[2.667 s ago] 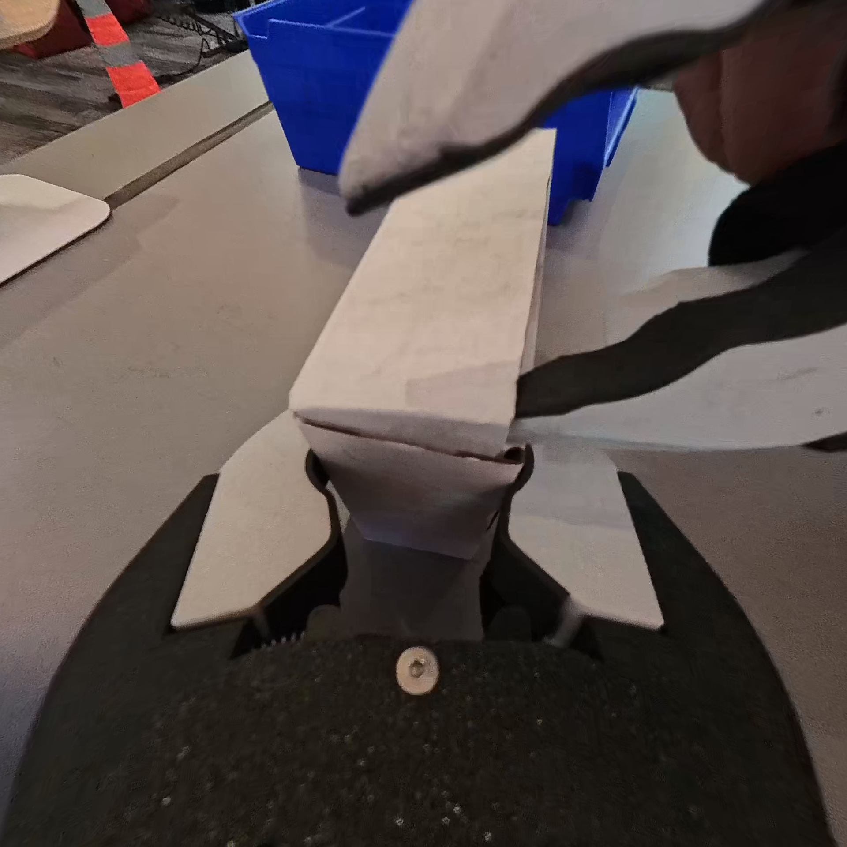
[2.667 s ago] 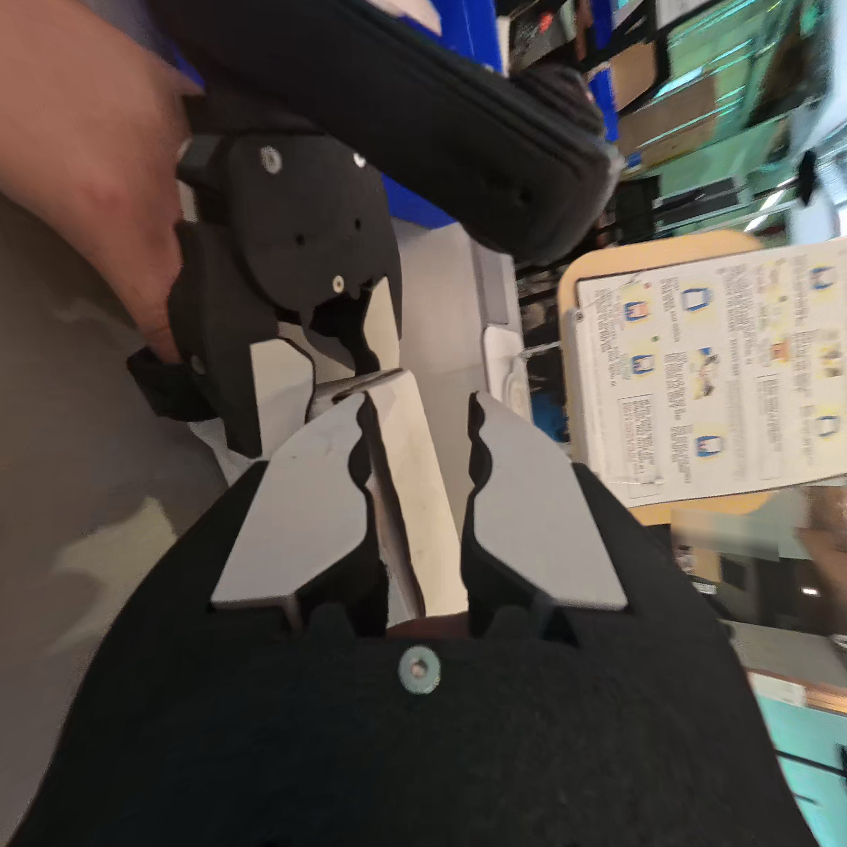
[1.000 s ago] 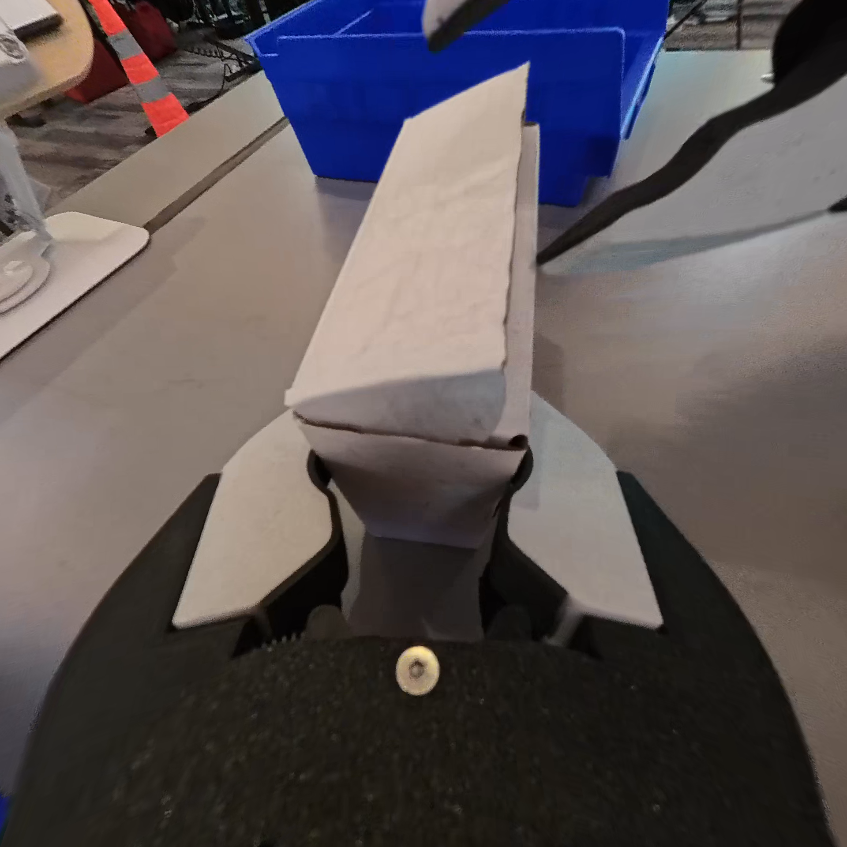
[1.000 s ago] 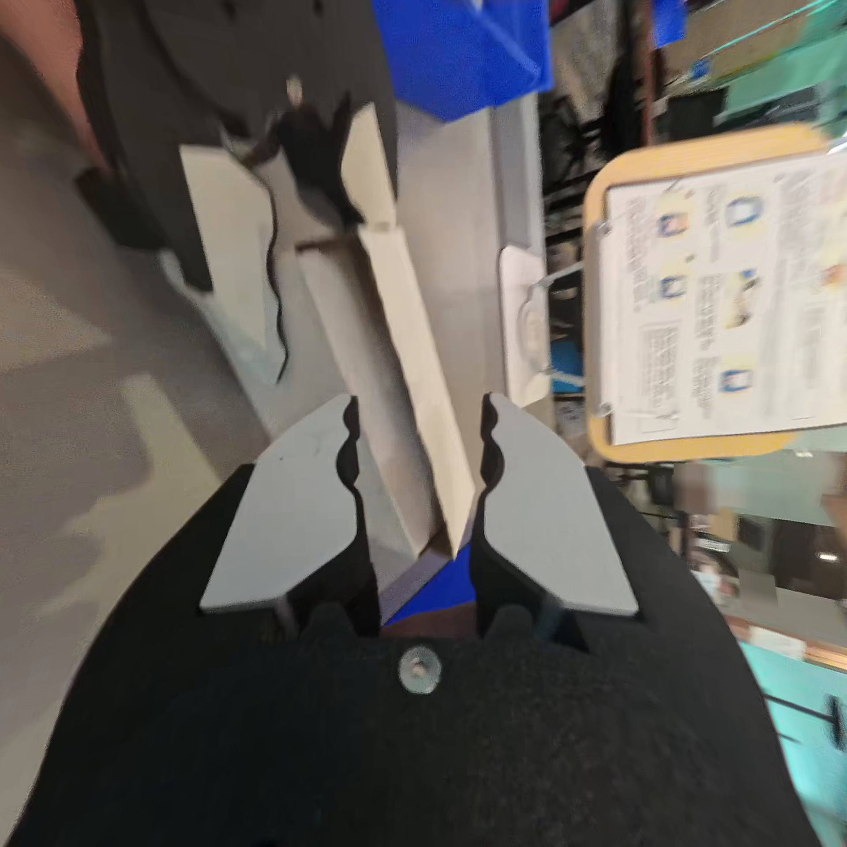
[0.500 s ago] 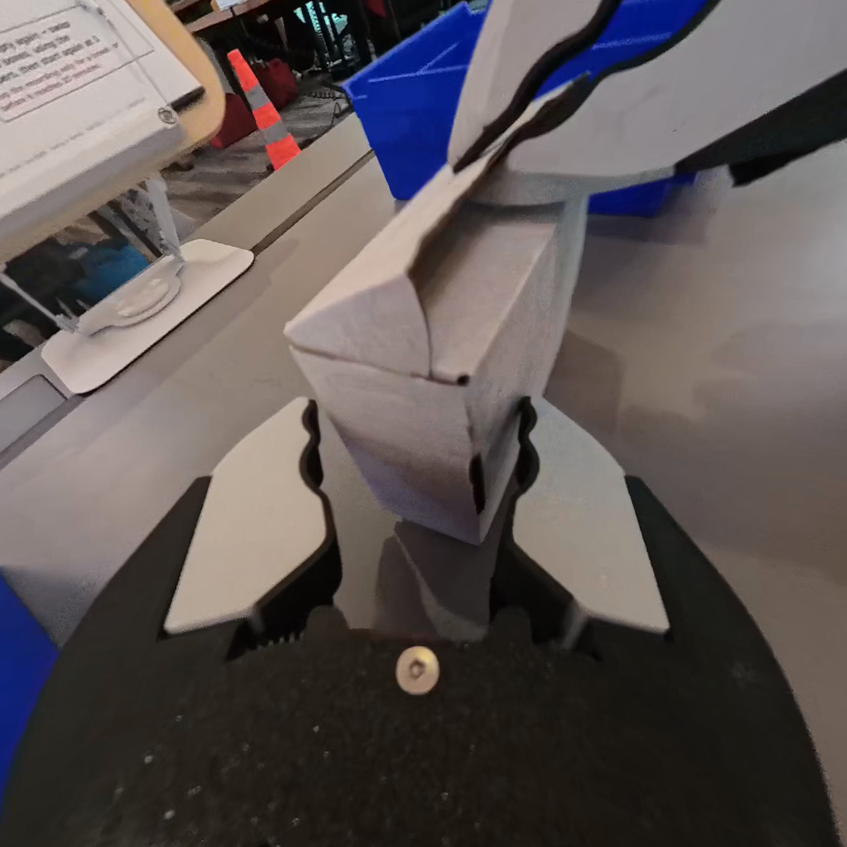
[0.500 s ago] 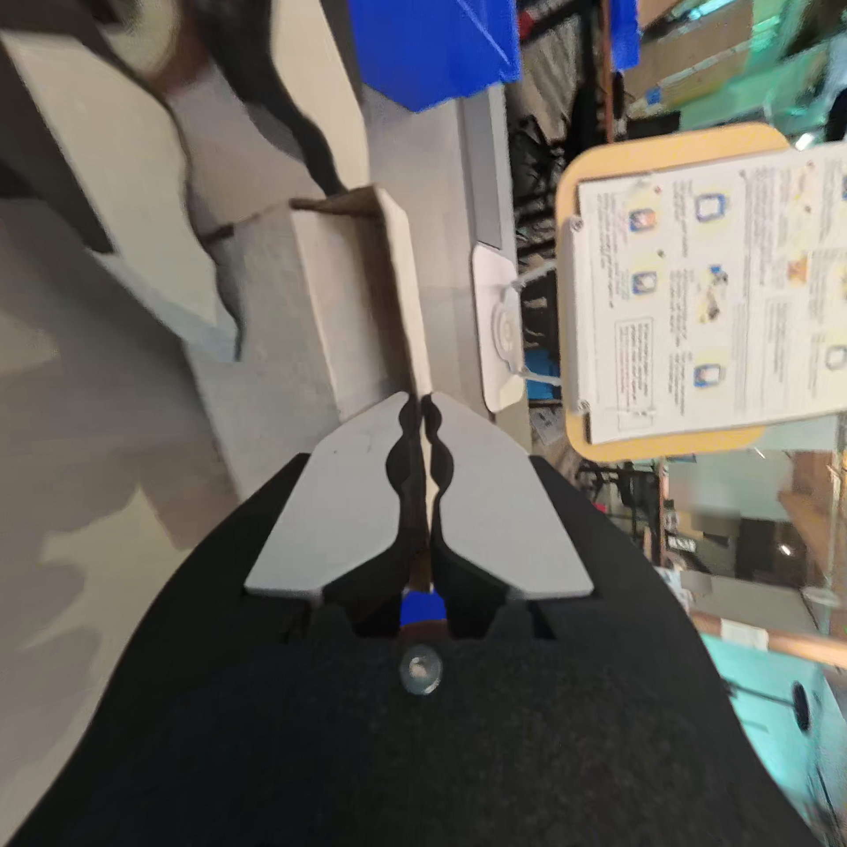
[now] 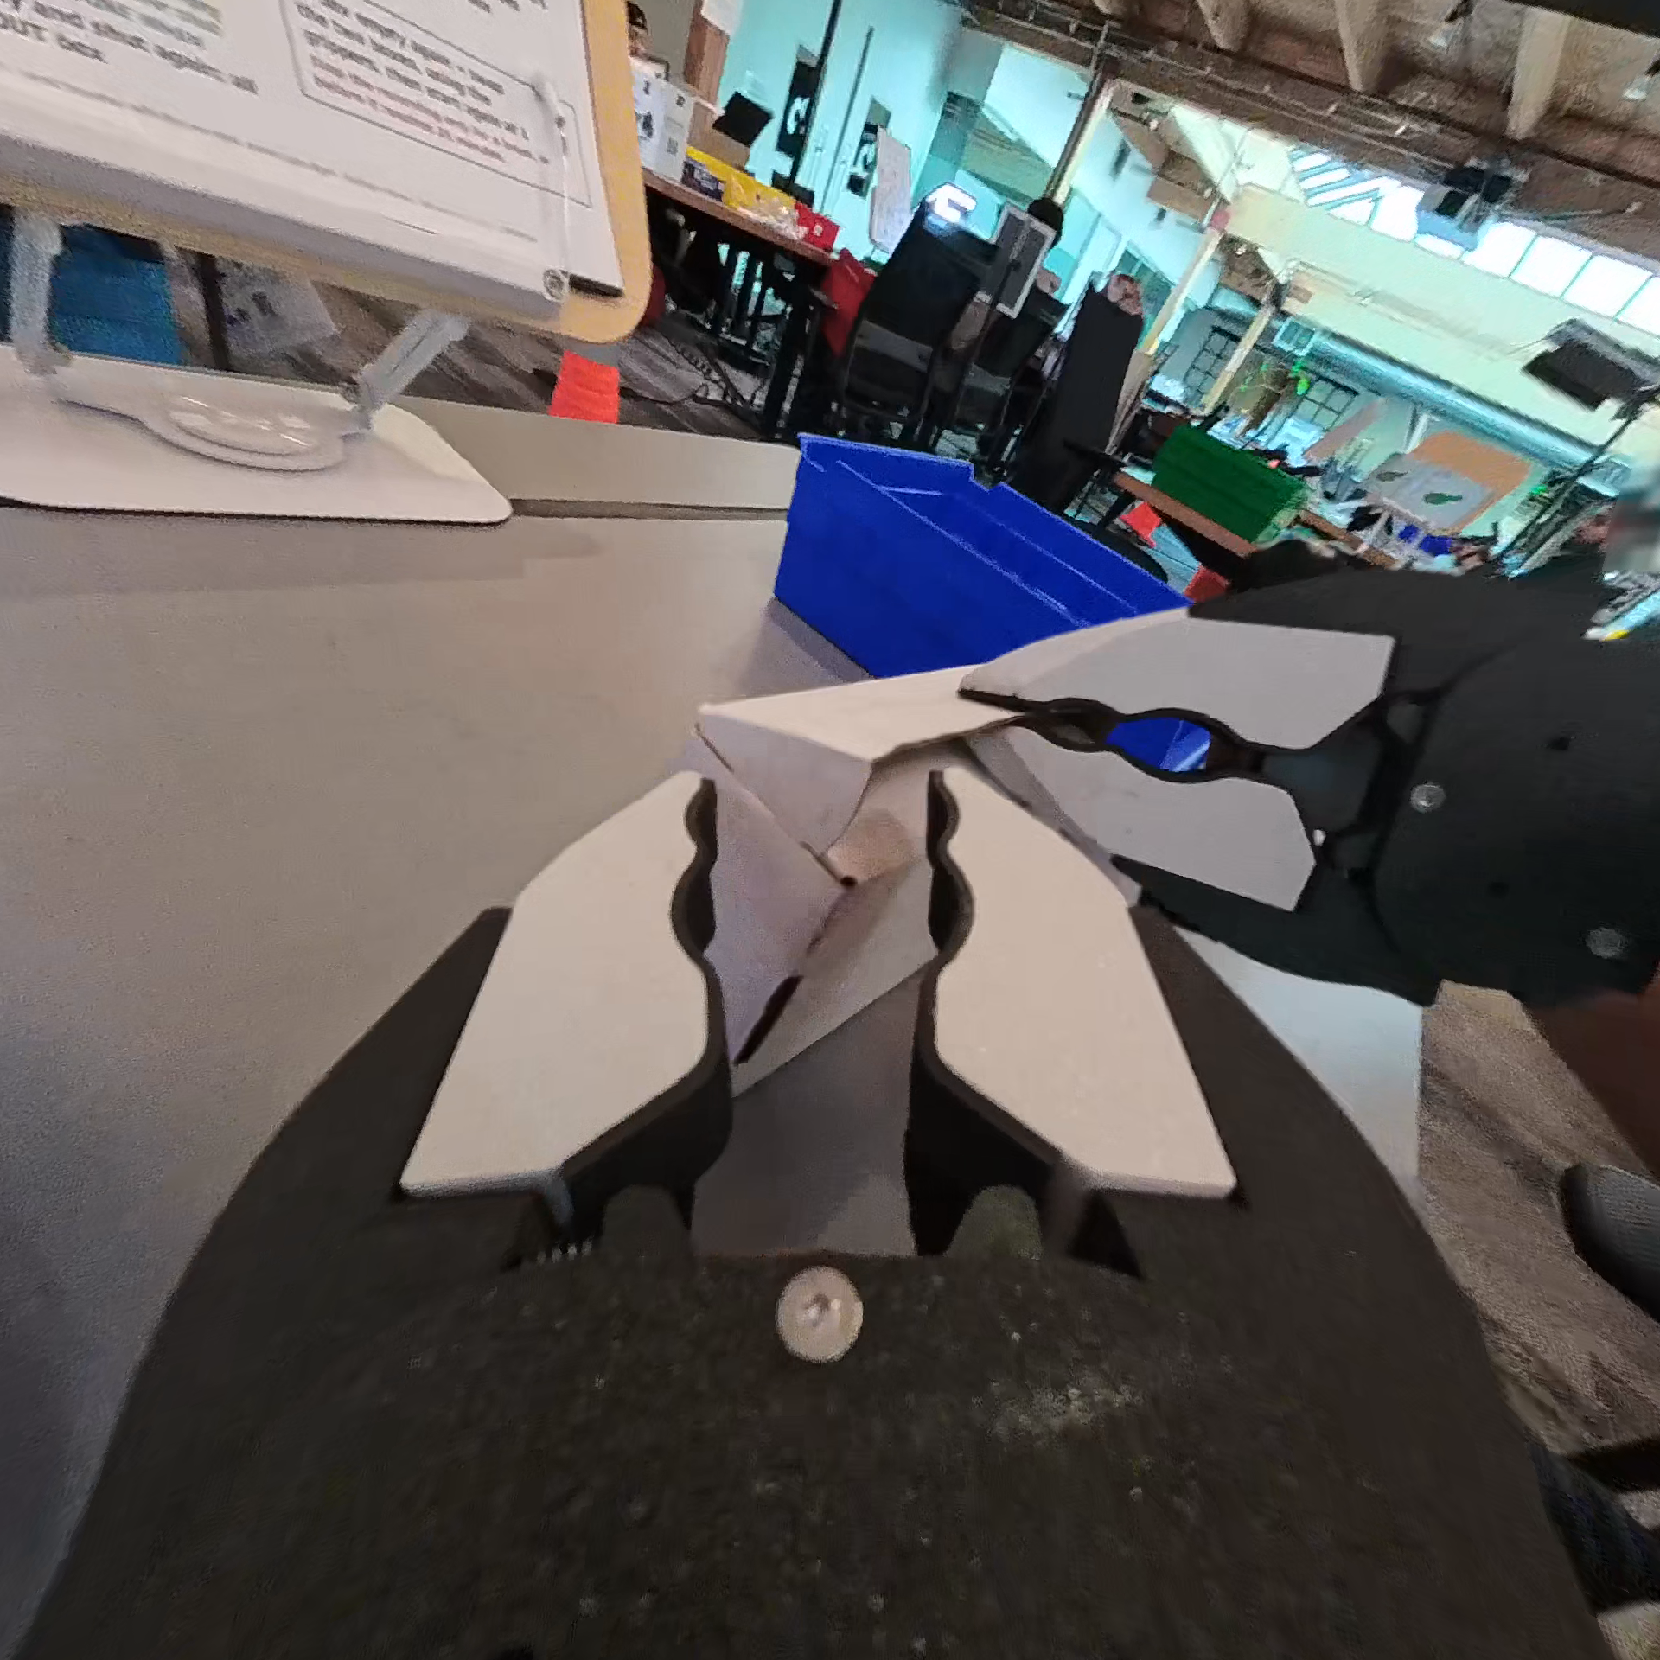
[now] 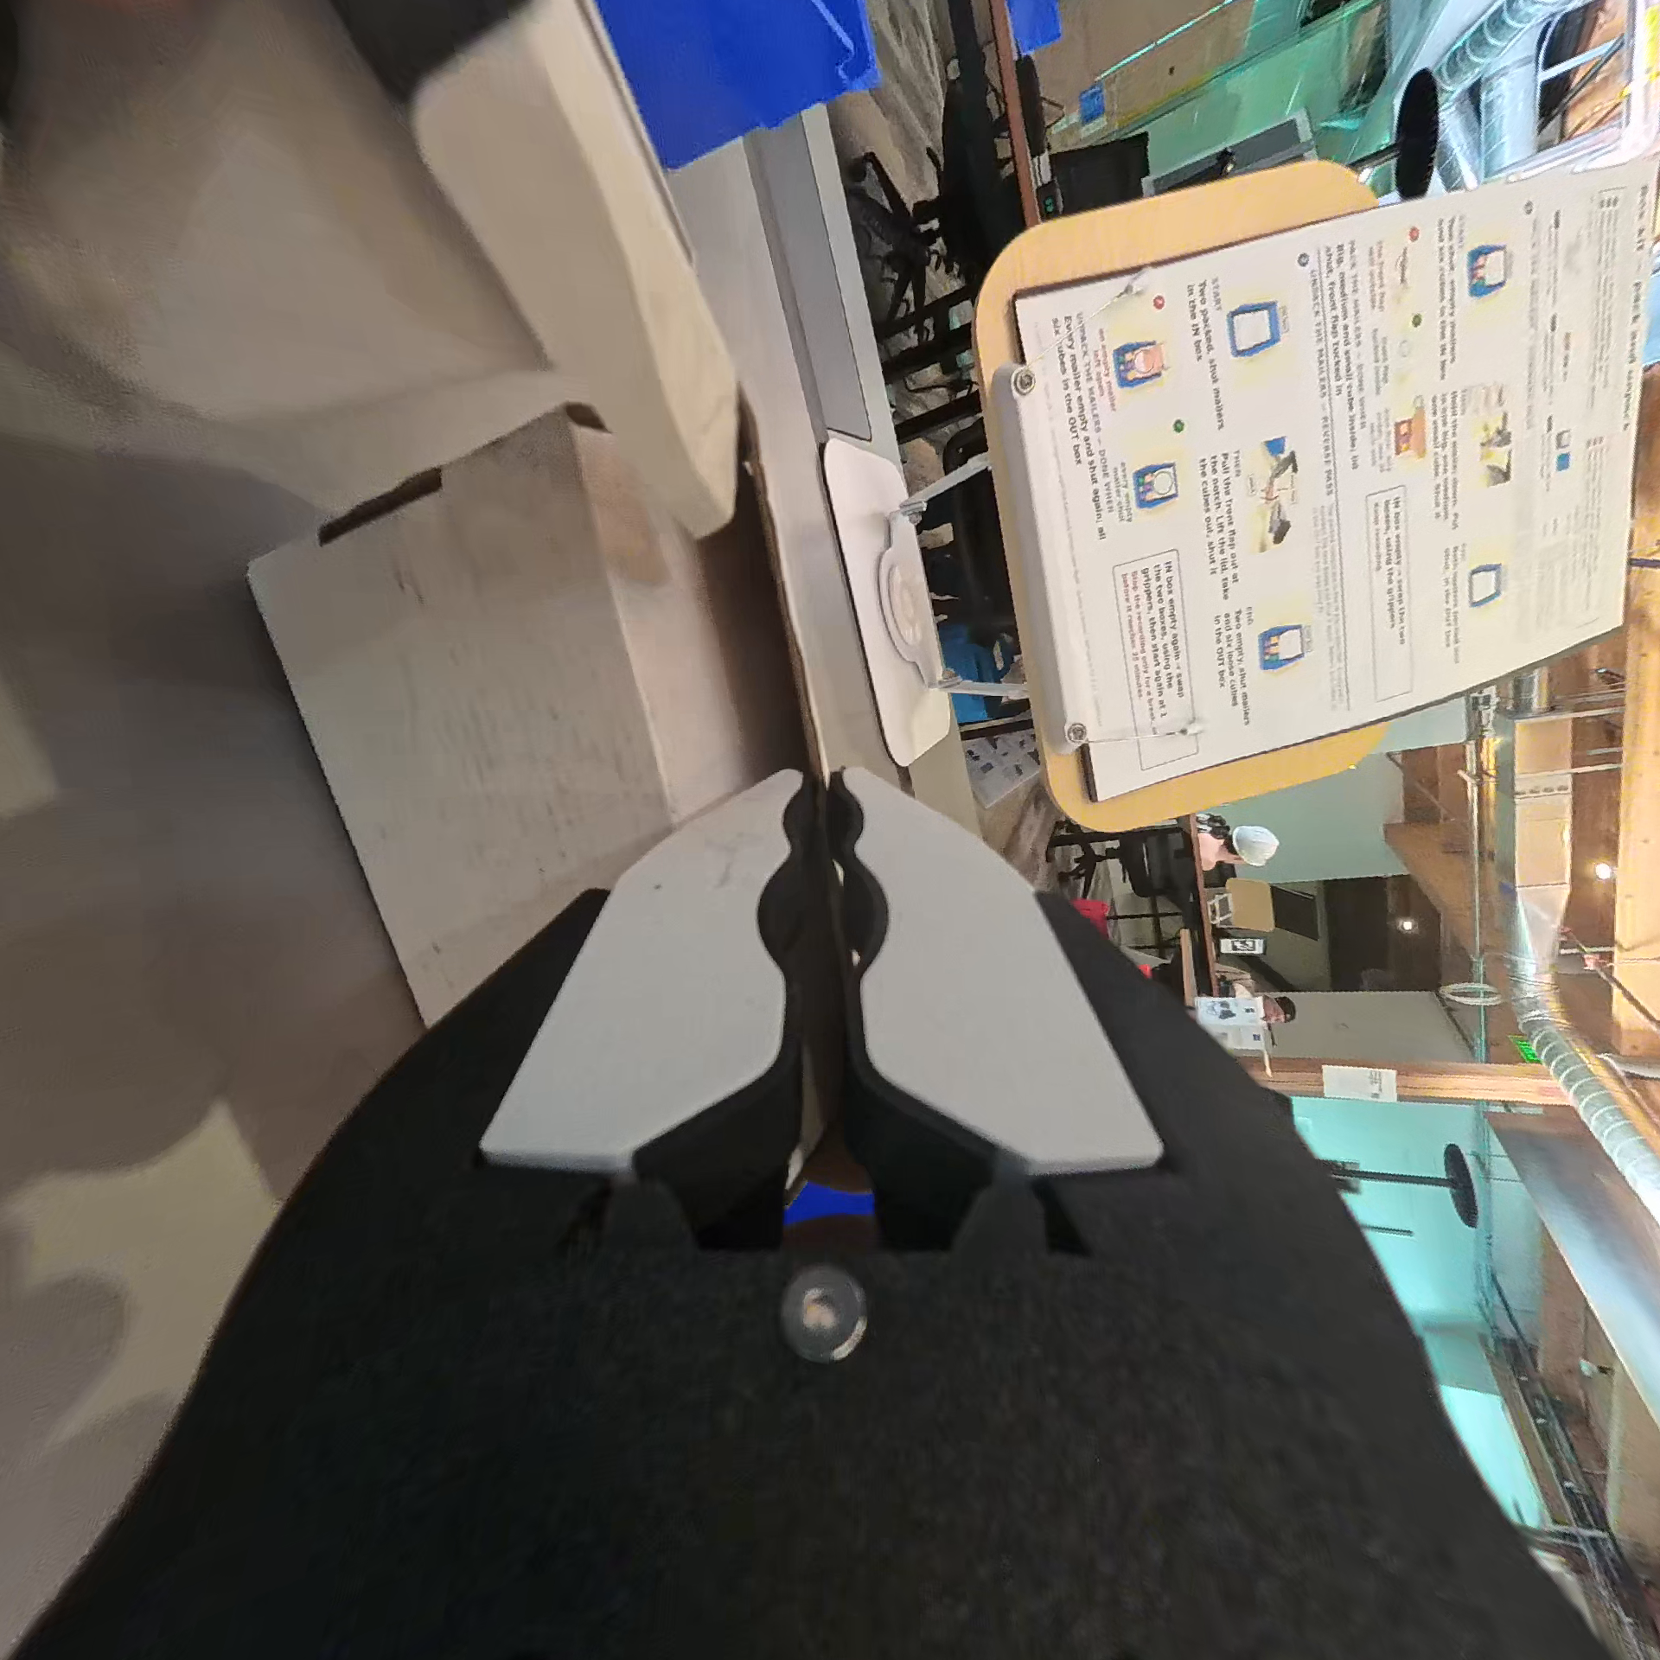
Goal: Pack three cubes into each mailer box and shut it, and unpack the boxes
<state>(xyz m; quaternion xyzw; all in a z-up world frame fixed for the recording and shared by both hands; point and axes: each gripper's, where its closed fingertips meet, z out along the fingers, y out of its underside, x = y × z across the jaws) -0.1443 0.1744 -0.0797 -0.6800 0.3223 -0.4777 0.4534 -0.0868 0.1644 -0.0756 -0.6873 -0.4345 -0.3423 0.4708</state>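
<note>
Nearest in the left wrist view, the left gripper [image 7: 817, 862] has its fingers [image 7: 584, 997] spread to either side of a corner of the white mailer box [image 7: 790, 799]; the box sits between them, but whether both fingers press on it is hard to tell from this angle. The box rests on the grey counter [image 7: 269, 719], tilted, with its lid flap lifted at one edge. From the right, the right gripper [image 7: 1006, 714] reaches in with its fingers pressed together on the edge of that flap. In the right wrist view the same grip shows close up: the right gripper's two fingers [image 8: 683, 970] meet on a thin cardboard edge, with the box body [image 8: 476, 683] just beyond them. Farther back on the counter stands a blue bin [image 7: 934, 575], near the box. Beyond that, at the counter's far edge, an instruction board [image 8: 1302, 485] sits on a white stand [image 7: 225, 449].
</note>
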